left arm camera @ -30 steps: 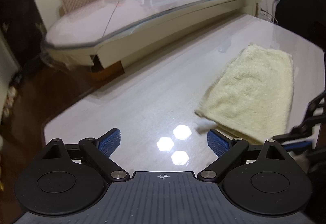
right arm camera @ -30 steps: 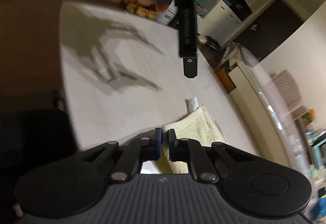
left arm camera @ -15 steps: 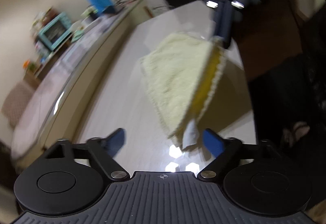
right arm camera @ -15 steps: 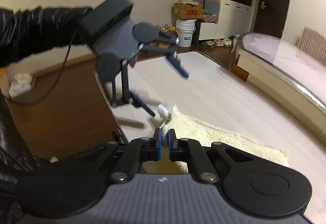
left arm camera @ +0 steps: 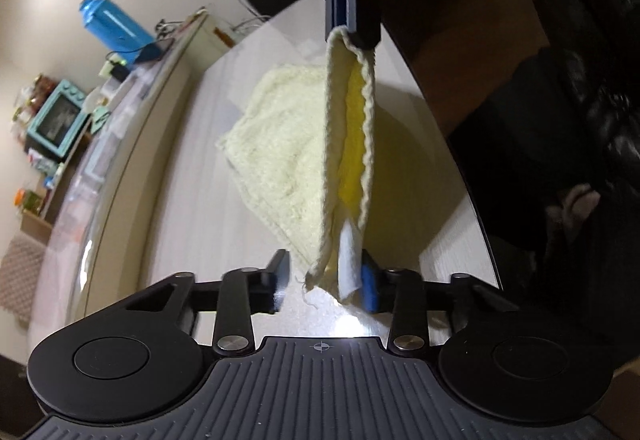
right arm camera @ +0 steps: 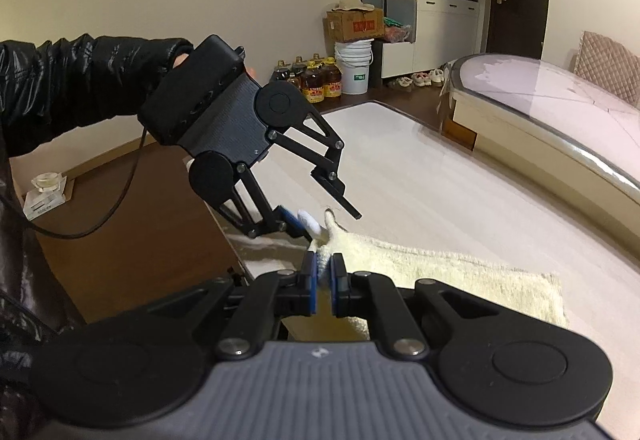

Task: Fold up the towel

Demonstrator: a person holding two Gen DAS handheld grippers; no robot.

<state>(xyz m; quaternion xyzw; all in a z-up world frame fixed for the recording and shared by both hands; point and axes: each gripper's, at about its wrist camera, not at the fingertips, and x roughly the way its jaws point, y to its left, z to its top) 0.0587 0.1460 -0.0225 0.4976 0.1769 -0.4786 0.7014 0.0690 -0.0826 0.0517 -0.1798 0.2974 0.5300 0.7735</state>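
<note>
Towel (left arm camera: 280,143) corner between closing left hand-held gripper (left arm camera: 324,282) jaws, opposite corner clamped in right (right arm camera: 323,280).

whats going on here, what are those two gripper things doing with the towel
A person is folding a pale yellow towel on a white table, with a handheld gripper in each hand. The right gripper is shut on one corner of the towel and holds that edge lifted. The left gripper is at the other corner of the same edge, by the white label; its jaws are closing with the corner between them, not yet pinching it. The rest of the towel lies on the table.
</note>
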